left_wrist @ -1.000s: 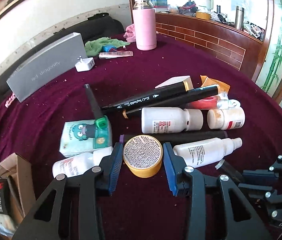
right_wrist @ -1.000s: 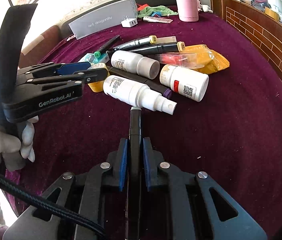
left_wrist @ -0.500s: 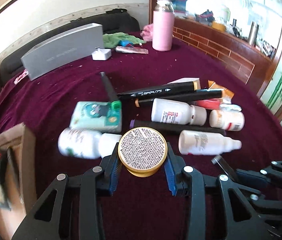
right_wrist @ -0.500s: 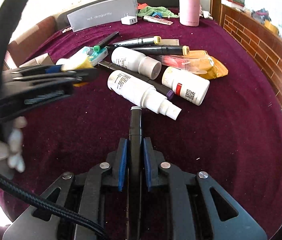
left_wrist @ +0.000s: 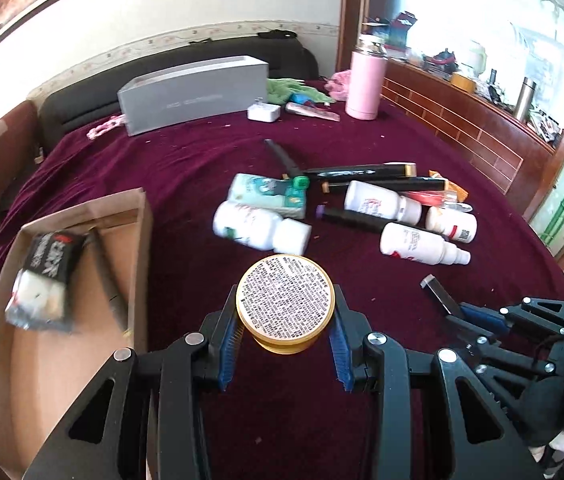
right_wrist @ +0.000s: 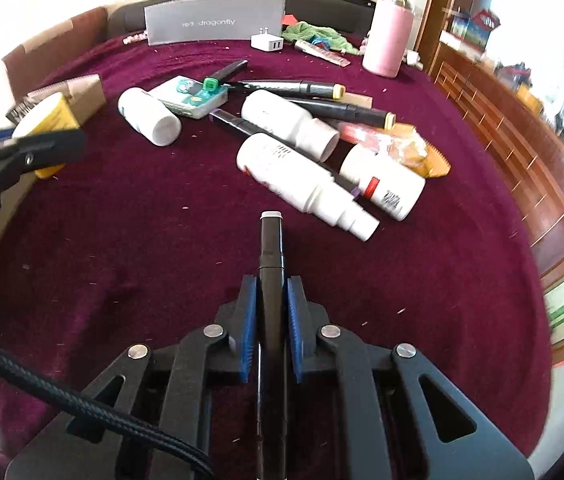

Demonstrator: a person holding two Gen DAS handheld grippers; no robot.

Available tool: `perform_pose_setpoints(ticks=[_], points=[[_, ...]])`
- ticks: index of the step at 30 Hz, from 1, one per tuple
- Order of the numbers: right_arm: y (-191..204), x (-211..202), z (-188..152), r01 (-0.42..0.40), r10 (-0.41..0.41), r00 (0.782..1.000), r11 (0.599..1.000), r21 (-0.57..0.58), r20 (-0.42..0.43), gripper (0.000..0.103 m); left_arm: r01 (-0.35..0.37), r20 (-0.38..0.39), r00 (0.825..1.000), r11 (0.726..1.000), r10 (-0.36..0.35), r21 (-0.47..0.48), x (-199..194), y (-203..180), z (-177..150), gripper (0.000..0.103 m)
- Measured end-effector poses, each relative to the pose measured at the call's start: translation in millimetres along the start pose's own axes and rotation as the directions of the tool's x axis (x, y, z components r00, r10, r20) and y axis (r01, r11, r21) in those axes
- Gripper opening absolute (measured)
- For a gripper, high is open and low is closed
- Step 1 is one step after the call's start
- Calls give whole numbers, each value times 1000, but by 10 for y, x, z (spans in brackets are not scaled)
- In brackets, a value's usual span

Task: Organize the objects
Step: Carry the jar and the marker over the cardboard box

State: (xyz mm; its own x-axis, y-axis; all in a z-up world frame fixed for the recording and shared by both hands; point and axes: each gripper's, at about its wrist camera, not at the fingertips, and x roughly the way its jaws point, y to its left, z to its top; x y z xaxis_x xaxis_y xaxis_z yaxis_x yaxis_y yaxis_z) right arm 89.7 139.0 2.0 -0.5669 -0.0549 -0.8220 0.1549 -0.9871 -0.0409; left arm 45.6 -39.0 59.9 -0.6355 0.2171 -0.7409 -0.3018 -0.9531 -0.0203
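The left claw [left_wrist: 285,334] pinches a round yellow tin with a printed white label [left_wrist: 285,303] between its blue pads, holding it above the maroon velvet-covered table [left_wrist: 186,168]. To its left sits an open brown cardboard box [left_wrist: 138,248] containing a black-and-white packet [left_wrist: 44,276]. The right claw [right_wrist: 270,322] is pressed tight on a black marker with a white end cap [right_wrist: 271,248], which points forward over the cloth. Beyond it lies a loose cluster: a white spray bottle [right_wrist: 302,182], a white pill bottle with a red label [right_wrist: 382,182], another white bottle [right_wrist: 149,116], a teal tissue pack [right_wrist: 188,98] and two black markers with yellow caps [right_wrist: 314,88]. A pink flask [right_wrist: 387,38] and a grey box [right_wrist: 214,20] stand at the table's far edge.
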Motion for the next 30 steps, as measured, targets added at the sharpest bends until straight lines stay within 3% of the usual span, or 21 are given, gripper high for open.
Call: perform_pose_setpoints(ticks=[2, 10, 18, 30], points=[[-28, -33, -13, -59, 59, 998, 998, 30, 0, 12, -4, 7, 1000, 1000, 4, -16, -56, 69, -34, 34], [65, -161, 22, -147, 146, 989, 987, 69, 15, 12, -11, 32, 999, 998, 13, -56, -199, 265, -141, 34], [173, -306, 108, -266, 265, 964, 958, 103, 27, 13, -15, 46, 999, 996, 19, -88, -311, 426, -224, 34], [628, -399, 488, -470, 470, 882, 876, 112, 32, 13, -47, 54, 997, 987, 56, -154, -462, 905, -320, 34]])
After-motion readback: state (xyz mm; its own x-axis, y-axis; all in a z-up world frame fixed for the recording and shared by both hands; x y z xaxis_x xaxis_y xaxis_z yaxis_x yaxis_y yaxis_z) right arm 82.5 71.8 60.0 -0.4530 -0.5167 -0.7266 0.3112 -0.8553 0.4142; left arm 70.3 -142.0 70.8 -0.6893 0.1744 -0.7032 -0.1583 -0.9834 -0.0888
